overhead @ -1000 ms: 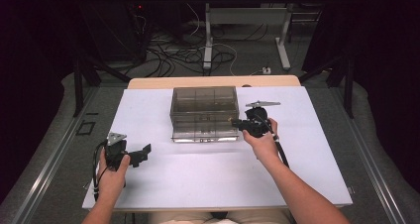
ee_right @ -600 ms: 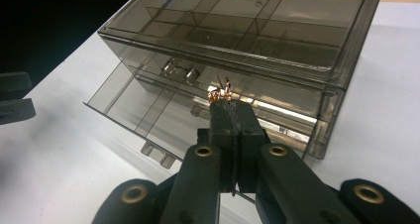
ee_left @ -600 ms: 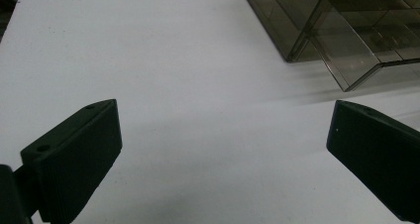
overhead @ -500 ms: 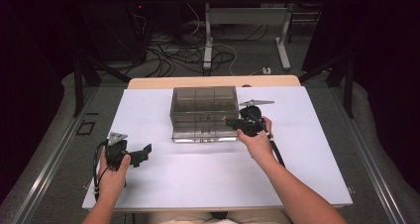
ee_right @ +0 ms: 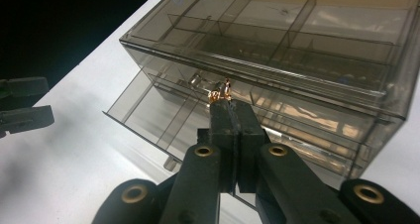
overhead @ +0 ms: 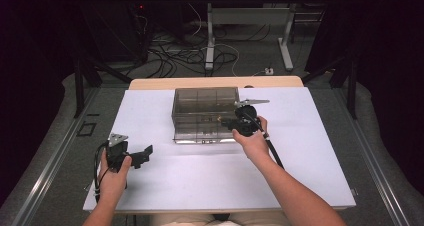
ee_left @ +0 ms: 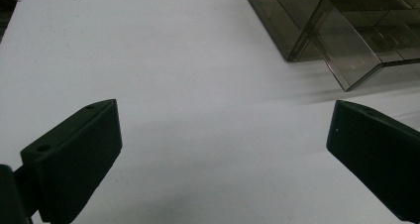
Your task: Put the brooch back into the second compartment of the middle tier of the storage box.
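Right gripper view | right claw (ee_right: 231,107) clamps small gold piece (ee_right: 221,91) | piece upright, toward drawer box (ee_right: 307,45)

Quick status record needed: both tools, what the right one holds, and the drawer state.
left tool: open, holds nothing, over the white table, apart from the box
right tool: shut on small gold item
item position: over the open drawer
organizer box: smoky clear plastic, divided compartments, lower drawer pulled out
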Available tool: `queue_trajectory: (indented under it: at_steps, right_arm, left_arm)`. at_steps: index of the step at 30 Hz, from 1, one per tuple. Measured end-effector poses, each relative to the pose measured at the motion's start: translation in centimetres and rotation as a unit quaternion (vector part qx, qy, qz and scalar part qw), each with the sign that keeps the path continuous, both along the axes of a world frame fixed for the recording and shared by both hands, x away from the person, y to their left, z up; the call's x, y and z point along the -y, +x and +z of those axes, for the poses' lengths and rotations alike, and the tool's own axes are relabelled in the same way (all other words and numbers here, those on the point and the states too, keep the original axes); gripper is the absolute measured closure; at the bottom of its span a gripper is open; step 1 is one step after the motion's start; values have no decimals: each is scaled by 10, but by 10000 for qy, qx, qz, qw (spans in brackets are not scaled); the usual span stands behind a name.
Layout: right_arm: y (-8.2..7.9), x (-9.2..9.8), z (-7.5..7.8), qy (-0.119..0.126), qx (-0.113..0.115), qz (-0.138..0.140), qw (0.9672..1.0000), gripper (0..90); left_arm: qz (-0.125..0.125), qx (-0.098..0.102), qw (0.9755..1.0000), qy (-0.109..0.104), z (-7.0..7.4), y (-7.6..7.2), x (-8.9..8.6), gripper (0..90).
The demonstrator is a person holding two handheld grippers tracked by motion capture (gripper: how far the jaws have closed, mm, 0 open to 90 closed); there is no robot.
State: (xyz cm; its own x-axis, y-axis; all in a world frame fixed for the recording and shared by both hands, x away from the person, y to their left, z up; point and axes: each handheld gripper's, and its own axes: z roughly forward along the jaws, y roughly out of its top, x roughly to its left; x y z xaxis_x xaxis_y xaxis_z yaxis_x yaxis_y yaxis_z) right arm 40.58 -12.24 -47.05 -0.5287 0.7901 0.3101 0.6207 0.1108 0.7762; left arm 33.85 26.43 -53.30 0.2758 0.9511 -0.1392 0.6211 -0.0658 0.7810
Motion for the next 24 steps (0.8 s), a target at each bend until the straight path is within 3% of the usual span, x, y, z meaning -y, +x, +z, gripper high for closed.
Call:
queue_trajectory:
  at_steps: [3, 24]
  right_arm:
    - [1, -3, 0, 5, 53, 23, 10000, 898]
    - [5, -26, -8, -118, -188, 177, 9996, 898]
  left_arm:
    - [-10, -3, 10000, 4, 0, 0, 0, 7]
    - [-13, 16, 10000, -1, 1, 0, 0, 7]
